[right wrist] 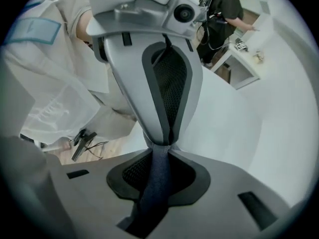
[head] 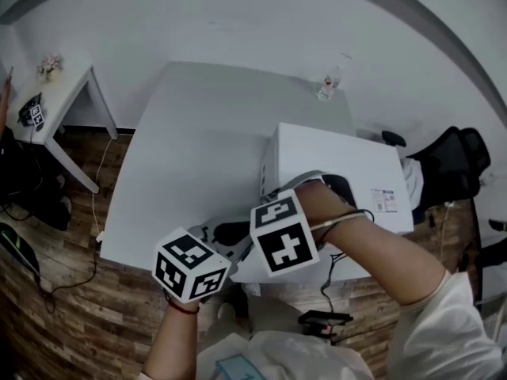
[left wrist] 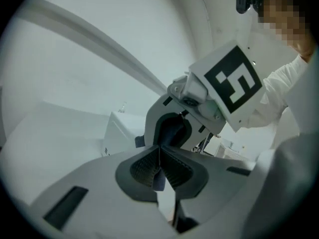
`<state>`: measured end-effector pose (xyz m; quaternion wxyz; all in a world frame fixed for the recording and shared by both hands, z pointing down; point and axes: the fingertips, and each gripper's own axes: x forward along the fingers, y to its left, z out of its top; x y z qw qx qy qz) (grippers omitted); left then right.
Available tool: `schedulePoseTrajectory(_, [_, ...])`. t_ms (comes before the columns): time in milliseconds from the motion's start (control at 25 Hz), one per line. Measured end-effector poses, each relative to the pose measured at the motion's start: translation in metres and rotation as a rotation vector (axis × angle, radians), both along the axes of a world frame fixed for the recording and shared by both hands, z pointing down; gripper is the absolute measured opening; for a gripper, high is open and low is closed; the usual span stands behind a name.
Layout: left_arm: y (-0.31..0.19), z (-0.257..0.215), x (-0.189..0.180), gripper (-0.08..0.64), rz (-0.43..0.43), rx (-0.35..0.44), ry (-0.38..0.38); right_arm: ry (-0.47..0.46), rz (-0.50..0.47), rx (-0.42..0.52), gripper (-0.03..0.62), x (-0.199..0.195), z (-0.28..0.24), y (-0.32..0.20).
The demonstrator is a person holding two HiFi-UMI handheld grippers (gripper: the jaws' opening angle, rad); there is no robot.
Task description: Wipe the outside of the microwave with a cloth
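Note:
The white microwave [head: 333,169] stands at the right of the white table [head: 198,149]; its corner [left wrist: 118,129] also shows in the left gripper view. Both grippers meet tip to tip at the table's front edge, left of the microwave, under their marker cubes [head: 190,266] [head: 283,237]. A dark blue cloth [right wrist: 155,188] runs as a narrow strip between them. My right gripper [right wrist: 163,149] is shut on it. My left gripper [left wrist: 159,158] is shut on the cloth's other end [left wrist: 158,182]. In the head view the cubes hide the cloth.
A clear plastic bottle [head: 329,81] stands at the table's far edge behind the microwave. A small white side table [head: 59,101] is at the far left, a black office chair [head: 451,165] at the right. Another person [right wrist: 224,19] stands in the background. Cables lie on the wooden floor.

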<state>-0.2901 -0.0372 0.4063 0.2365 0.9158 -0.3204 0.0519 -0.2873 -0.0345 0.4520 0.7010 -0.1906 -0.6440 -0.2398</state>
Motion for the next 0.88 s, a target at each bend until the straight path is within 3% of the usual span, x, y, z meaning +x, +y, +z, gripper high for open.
schedulePoseTrajectory(120, [0.002, -0.027, 0.014, 0.009, 0.044, 0.061, -0.078, -0.138, 0.073, 0.062, 0.094, 0.013, -0.012, -0.008])
schedulePoseTrajectory(240, [0.002, -0.041, 0.025, 0.009, 0.052, 0.094, -0.113, -0.326, 0.208, 0.098, 0.094, 0.027, -0.019, -0.017])
schedulePoseTrajectory(440, [0.005, -0.036, 0.044, 0.009, 0.06, 0.066, -0.131, -0.645, 0.486, 0.157, 0.094, 0.046, -0.015, -0.033])
schedulePoseTrajectory(560, [0.008, -0.032, 0.064, 0.009, 0.092, 0.051, -0.182, -0.702, 0.569, 0.171, 0.094, 0.058, -0.014, -0.034])
schedulePoseTrajectory(880, [-0.008, -0.035, 0.136, 0.009, 0.137, 0.073, -0.326, -0.725, 0.646, 0.186, 0.094, 0.136, -0.014, -0.041])
